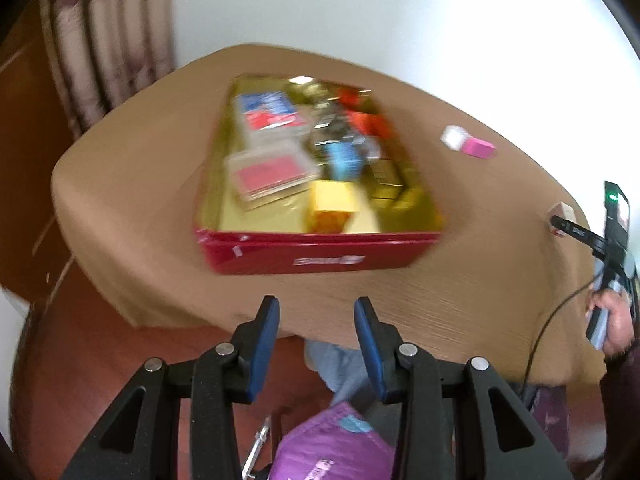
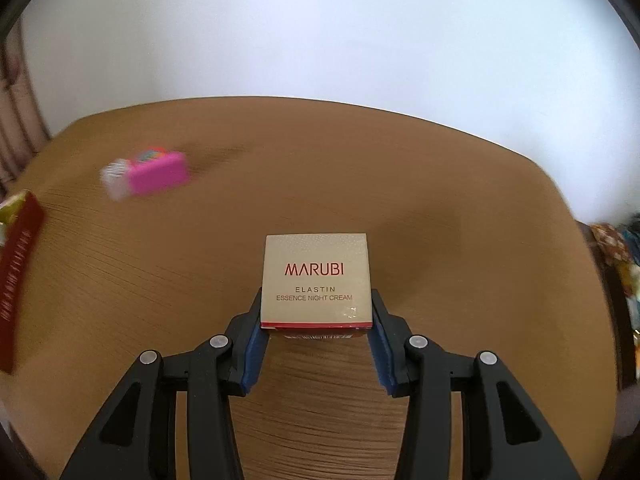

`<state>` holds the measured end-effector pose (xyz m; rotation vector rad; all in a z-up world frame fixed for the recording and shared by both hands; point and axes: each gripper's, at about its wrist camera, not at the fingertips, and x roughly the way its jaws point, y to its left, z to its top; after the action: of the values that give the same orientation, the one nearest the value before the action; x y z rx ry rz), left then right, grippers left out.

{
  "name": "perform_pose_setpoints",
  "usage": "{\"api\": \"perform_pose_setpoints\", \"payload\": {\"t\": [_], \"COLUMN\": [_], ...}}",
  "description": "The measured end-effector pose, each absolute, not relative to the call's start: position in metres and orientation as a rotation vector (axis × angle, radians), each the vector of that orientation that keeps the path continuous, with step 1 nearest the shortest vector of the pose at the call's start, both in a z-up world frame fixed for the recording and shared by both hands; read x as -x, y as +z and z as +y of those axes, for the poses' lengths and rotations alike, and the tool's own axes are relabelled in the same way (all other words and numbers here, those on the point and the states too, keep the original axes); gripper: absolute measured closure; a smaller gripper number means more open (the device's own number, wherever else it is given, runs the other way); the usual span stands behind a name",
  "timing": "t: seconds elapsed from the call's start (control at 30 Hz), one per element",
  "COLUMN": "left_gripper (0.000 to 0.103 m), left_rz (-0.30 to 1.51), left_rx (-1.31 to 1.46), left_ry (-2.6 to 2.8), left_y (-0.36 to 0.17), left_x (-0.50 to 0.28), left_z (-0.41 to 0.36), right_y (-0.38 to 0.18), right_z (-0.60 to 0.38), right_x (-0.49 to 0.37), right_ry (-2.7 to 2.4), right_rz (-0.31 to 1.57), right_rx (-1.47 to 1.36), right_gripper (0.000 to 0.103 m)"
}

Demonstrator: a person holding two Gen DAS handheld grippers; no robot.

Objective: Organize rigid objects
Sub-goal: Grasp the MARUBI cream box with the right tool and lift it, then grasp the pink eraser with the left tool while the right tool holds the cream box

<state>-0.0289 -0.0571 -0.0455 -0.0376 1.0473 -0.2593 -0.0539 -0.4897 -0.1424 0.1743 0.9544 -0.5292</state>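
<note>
1. Right gripper point(image 2: 316, 316), lower centre of its view: pads clamp the side walls of the carton point(image 2: 315, 280), a smooth, gold-faced cardboard cube.
2. Left gripper point(image 1: 317, 320), lower centre: jaws apart, empty.
3. Tin point(image 1: 316, 168), centre of the left view: rigid red walls, gold lining, crowded with small boxes.
4. Pink box point(image 2: 158, 174), upper left, lies on the wood-grain table point(image 2: 440, 208).
5. Risks: thin card may crush or slip; a crowded tin may leave the carton perched.
</note>
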Motion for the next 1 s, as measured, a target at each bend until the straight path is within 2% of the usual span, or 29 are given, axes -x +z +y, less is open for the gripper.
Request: {"api": "perform_pose_setpoints", "payload": {"t": [0.27,0.6,0.83,1.0], "left_gripper": [0.063,0.063,0.063,0.063], "left_rz": [1.032,0.896,0.889,0.886], "left_rx": [-0.104,-0.301,-0.572,-0.779], "left_ry": [-0.462,-0.601,-0.740,-0.795], "left_y": [-0.019,0.029,0.007,-0.028], "left_x": [0.023,-0.067,-0.119,-0.139], "left_z": [-0.138,-0.283,-0.391,-0.431], "right_y": [-0.155,-0.159,-0.155,-0.154], "right_z": [-0.517,-0.541,-0.549,-0.545], "right_x": [0.092,0.110,0.121,0.123], "right_ry": [-0.573,-0.506,-0.457,-0.424], "right_rz": [0.888,0.829,0.799,0.784], "right_rx": [-0.226,-0.328,-0.391,-0.415], "right_gripper": [0.061,0.061,0.061,0.060]}}
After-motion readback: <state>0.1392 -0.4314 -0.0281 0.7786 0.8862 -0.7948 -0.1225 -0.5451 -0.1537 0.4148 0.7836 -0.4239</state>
